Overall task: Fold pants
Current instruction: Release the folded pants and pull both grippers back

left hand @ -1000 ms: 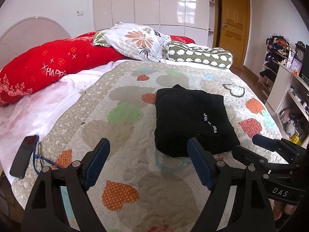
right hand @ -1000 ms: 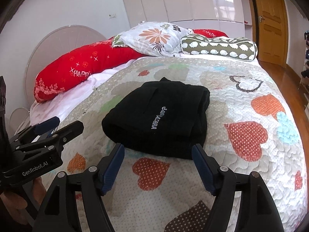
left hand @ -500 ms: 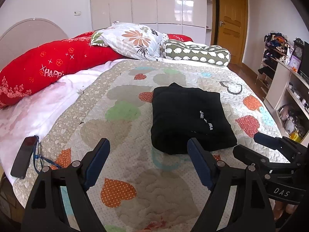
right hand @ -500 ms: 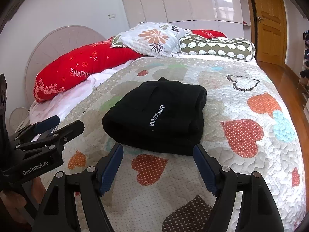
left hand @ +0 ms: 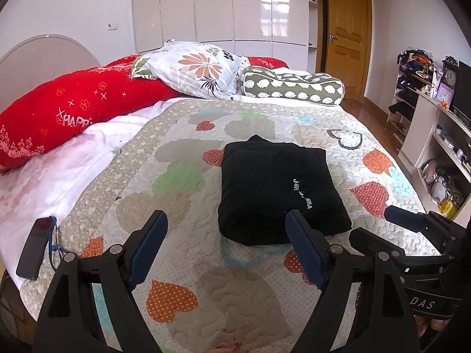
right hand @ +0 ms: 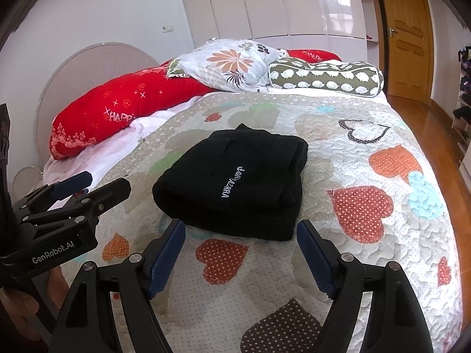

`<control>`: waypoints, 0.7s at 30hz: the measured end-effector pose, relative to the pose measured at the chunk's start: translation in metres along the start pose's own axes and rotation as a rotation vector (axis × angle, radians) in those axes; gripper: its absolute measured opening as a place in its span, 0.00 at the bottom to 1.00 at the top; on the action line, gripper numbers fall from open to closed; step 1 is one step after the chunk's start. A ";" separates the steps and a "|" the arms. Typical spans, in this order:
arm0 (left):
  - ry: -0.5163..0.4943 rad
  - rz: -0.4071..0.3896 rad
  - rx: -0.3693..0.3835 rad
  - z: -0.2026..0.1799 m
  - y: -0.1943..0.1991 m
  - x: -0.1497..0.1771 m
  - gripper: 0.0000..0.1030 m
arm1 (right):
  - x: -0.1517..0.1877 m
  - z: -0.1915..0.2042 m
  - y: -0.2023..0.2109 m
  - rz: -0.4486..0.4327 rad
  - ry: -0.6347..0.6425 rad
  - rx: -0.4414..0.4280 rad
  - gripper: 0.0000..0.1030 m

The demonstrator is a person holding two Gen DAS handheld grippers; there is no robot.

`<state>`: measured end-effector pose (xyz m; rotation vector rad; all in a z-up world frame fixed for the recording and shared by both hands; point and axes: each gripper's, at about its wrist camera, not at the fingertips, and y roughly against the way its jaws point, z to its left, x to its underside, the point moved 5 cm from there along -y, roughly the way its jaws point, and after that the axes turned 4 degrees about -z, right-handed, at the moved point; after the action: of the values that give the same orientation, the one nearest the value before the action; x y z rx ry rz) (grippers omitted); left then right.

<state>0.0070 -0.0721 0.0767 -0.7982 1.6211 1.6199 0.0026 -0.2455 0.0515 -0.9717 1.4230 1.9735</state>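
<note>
Pants (left hand: 276, 188) folded on the bed quilt (left hand: 188, 264).
Left claw (left hand: 226, 229) gapes, empty; right claw (right hand: 240, 241), just widening, empty.

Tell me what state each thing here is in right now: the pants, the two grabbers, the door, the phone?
Black pants: folded into a compact stack, lying on the quilt.
Left hand-held gripper: open, holding nothing.
Right hand-held gripper: open, jaws just widened, nothing between them.
Wooden door: closed.
Phone: screen dark, lying at the bed's edge.
</note>
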 end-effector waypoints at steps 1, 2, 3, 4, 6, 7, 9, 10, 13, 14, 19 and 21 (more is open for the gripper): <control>-0.002 -0.001 0.003 -0.001 0.000 0.000 0.80 | 0.000 0.000 0.000 0.000 -0.001 0.001 0.77; -0.003 -0.003 0.004 -0.002 0.000 -0.001 0.80 | 0.000 -0.001 0.001 -0.001 -0.002 0.001 0.77; -0.006 -0.006 0.004 -0.003 0.000 -0.001 0.80 | 0.000 -0.001 0.001 -0.002 -0.001 0.001 0.77; -0.010 -0.008 0.003 -0.004 0.000 -0.001 0.80 | -0.001 -0.001 0.001 -0.003 -0.001 0.002 0.78; -0.012 -0.007 0.006 -0.005 -0.001 -0.002 0.80 | -0.001 -0.002 0.001 -0.003 -0.001 0.003 0.78; -0.012 -0.006 0.008 -0.006 -0.001 -0.002 0.80 | -0.001 -0.002 0.001 -0.002 -0.001 0.003 0.78; -0.012 -0.009 0.009 -0.006 -0.001 -0.002 0.80 | -0.001 -0.002 0.001 -0.002 -0.001 0.002 0.78; -0.011 -0.009 0.008 -0.006 -0.001 -0.003 0.80 | -0.001 -0.002 0.001 -0.002 0.000 0.003 0.78; -0.013 -0.007 0.009 -0.006 -0.002 -0.003 0.80 | -0.001 -0.002 0.000 0.002 -0.001 0.002 0.78; -0.014 -0.007 0.007 -0.006 -0.002 -0.003 0.80 | 0.000 -0.002 0.000 0.004 -0.001 0.001 0.78; -0.012 -0.003 0.007 -0.006 -0.003 -0.002 0.80 | 0.000 -0.002 -0.003 0.012 0.002 0.000 0.78; -0.013 -0.001 0.007 -0.006 -0.004 -0.002 0.80 | 0.001 -0.002 -0.004 0.015 0.002 0.000 0.78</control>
<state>0.0112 -0.0785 0.0752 -0.7838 1.6159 1.6146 0.0058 -0.2463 0.0477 -0.9666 1.4350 1.9836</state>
